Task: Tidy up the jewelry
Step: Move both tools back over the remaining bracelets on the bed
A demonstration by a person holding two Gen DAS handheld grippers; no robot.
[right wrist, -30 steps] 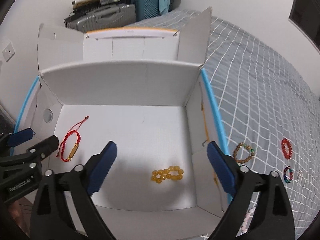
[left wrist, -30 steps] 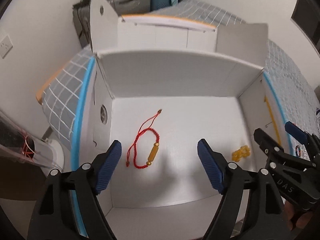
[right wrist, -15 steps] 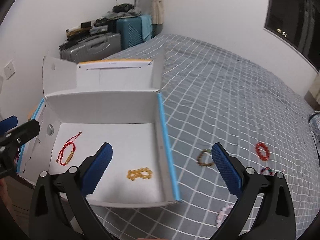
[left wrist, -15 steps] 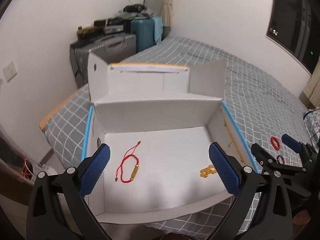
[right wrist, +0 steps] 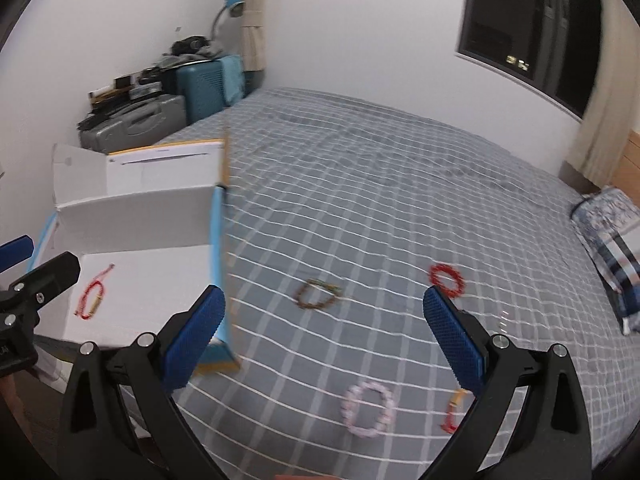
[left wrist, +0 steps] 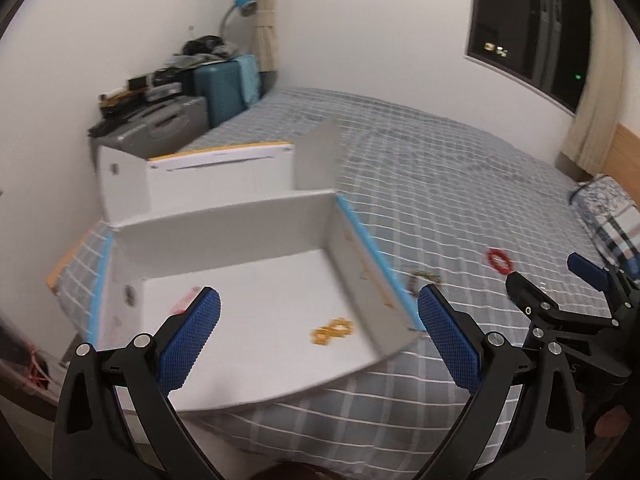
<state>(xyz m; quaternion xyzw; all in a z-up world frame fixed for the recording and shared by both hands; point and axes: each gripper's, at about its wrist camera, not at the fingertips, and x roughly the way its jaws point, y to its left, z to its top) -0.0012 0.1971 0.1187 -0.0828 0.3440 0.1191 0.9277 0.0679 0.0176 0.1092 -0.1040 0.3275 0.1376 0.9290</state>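
Both of your grippers have pulled back and swung rightward since half a second ago: the white box that filled your views now sits lower and further left, and more of the bed shows. Your left gripper (left wrist: pixel 319 334) has its blue pads spread wide with nothing between them; it hangs above the near edge of the white cardboard box (left wrist: pixel 224 236). Just ahead of it, between the pads, the yellow bead bracelet (left wrist: pixel 331 330) lies on the box floor, where it lay before. Beside the left pad a blurred pink-red smear marks the red cord bracelet (left wrist: pixel 185 303). Off past the right pad, on the grey checked bedspread (left wrist: pixel 440 200), lies the red bead bracelet (left wrist: pixel 499 260).

Your right gripper (right wrist: pixel 324 332) is likewise spread wide and empty, and has shifted off the box to hover over the bedspread. Ahead of it, between the pads, lies the brown bead bracelet (right wrist: pixel 318 294); it sat beside the right pad earlier and is now nearer the middle. The red bead bracelet sits just above the right pad tip. Close under the gripper lies a pink bead bracelet (right wrist: pixel 368 410), and a small red and gold piece (right wrist: pixel 452 410) lies against the right finger. To the left, the box holds the red cord bracelet, unmoved.
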